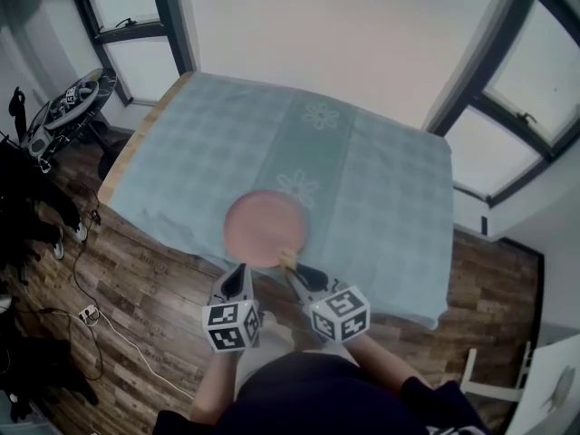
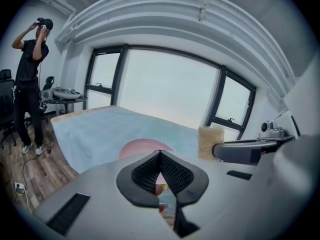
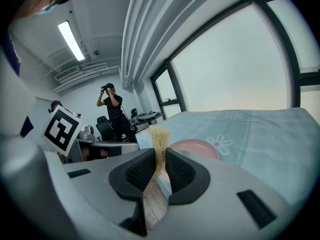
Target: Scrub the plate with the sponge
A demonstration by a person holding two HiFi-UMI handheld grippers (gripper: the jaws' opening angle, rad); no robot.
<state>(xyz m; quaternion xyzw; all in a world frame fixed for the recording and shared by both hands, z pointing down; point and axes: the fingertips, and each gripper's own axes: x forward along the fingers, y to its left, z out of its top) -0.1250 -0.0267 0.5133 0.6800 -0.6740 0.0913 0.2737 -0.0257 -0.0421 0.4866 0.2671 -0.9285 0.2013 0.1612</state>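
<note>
A round pink plate (image 1: 265,228) lies on the pale blue tablecloth (image 1: 381,188) near the table's front edge. My right gripper (image 1: 294,270) is shut on a pale yellow sponge (image 1: 287,258), which stands up between its jaws (image 3: 159,136) just at the plate's near rim (image 3: 195,148). My left gripper (image 1: 241,272) is shut, its tips meeting (image 2: 160,155) with nothing seen between them, close to the plate's near left edge (image 2: 142,146). The left gripper view also shows the sponge (image 2: 210,141) off to its right. Both grippers hang over the table's front edge.
The cloth covers a wooden table (image 1: 136,139) set by large windows (image 1: 507,125). A person (image 2: 27,84) stands on the wood floor to the left, by a chair and a small table with gear (image 1: 68,107). Cables (image 1: 86,311) lie on the floor.
</note>
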